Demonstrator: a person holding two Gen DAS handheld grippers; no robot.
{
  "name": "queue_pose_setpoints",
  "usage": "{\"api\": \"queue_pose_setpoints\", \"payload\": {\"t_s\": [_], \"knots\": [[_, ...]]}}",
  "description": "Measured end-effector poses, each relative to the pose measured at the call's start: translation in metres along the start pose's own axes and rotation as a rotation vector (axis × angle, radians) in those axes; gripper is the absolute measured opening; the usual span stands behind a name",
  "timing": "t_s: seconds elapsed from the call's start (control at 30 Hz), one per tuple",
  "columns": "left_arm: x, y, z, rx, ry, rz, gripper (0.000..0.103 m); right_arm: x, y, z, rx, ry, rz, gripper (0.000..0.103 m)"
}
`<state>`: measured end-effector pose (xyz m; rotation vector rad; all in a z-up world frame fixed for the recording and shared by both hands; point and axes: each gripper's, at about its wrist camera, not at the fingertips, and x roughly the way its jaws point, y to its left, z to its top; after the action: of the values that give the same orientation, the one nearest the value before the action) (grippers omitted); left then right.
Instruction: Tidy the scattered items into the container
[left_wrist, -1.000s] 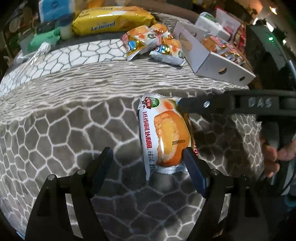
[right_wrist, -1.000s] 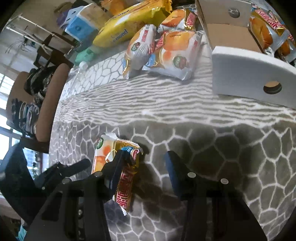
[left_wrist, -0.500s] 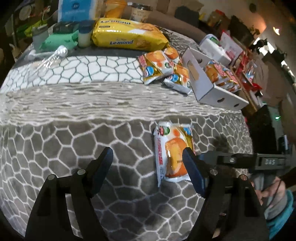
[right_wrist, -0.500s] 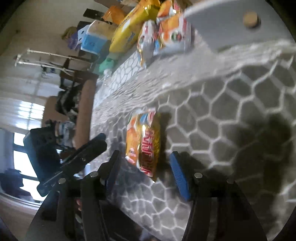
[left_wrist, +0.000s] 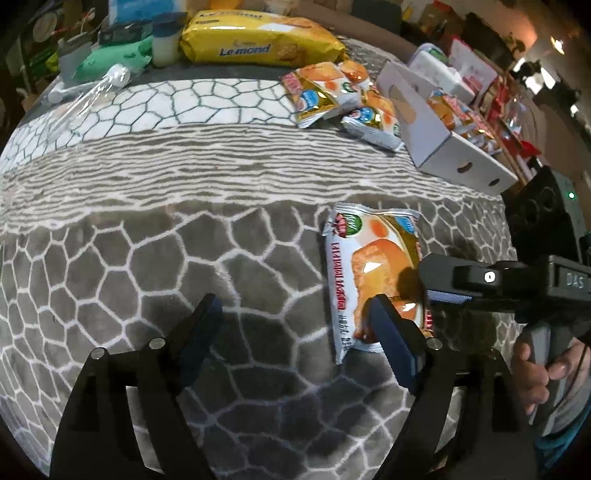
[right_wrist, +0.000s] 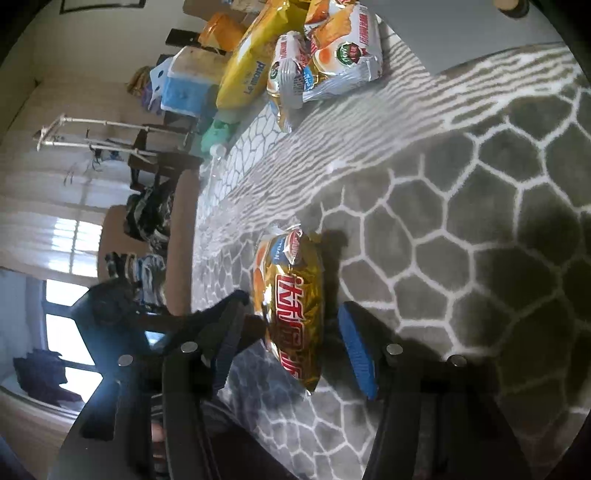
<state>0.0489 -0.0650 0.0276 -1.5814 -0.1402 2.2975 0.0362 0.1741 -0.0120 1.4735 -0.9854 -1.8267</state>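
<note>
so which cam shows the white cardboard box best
The left wrist view: the white cardboard box appears almost whole there, open top, wall holes and snack packets inside. The right wrist view catches only a pale strip of one wall with one hole at the top edge, nothing of the inside.

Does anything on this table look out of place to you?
Yes: one snack packet lies alone on the patterned cloth, apart from the other packets beside the white box.

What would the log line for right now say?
right gripper: open, straddling snack packet | left gripper: opening, empty | white box: waiting
</note>
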Motion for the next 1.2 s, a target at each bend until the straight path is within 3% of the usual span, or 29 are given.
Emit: {"api": "queue_pose_setpoints", "payload": {"t_s": [0.07,0.27,0.3,0.37,0.4,0.5,0.6,0.67,0.77,0.8,1.07,1.2], "knots": [[0.0,0.005,0.001,-0.007,-0.004,0.0,0.082,0.005,0.005,0.001,0.001,0.016,0.022,0.057],[0.0,0.012,0.002,-0.017,-0.013,-0.012,0.081,0.026,0.028,0.007,-0.071,0.048,-0.064,0.061],[0.0,0.012,0.002,-0.02,-0.015,-0.015,0.08,0.028,0.03,0.007,-0.084,0.043,-0.079,0.058],[-0.002,0.017,0.003,-0.039,-0.022,-0.034,0.08,0.029,0.032,0.009,-0.092,0.044,-0.101,0.035],[-0.003,0.02,0.003,-0.054,-0.029,-0.048,0.08,0.029,0.03,0.01,-0.088,0.047,-0.1,0.033],[-0.008,0.035,0.004,-0.131,-0.046,-0.172,0.084,0.028,0.031,0.009,-0.09,0.06,-0.115,0.029],[-0.002,0.053,0.004,-0.271,-0.032,-0.427,0.087,0.028,0.034,0.009,-0.095,0.063,-0.11,0.029],[-0.001,0.057,0.004,-0.309,-0.046,-0.505,0.087,0.028,0.034,0.008,-0.078,0.069,-0.077,0.028],[0.001,0.056,0.007,-0.342,-0.059,-0.58,0.082,0.028,0.034,0.007,-0.059,0.078,-0.042,0.028],[0.002,0.056,0.007,-0.361,-0.06,-0.612,0.075,0.029,0.034,0.005,-0.044,0.082,-0.026,0.028],[-0.004,0.069,0.004,-0.497,-0.1,-0.759,0.072,0.011,0.031,0.007,0.037,0.06,0.083,0.026],[-0.007,0.064,0.007,-0.52,-0.114,-0.804,0.063,-0.006,0.033,0.013,0.059,0.029,0.121,0.026]]}}
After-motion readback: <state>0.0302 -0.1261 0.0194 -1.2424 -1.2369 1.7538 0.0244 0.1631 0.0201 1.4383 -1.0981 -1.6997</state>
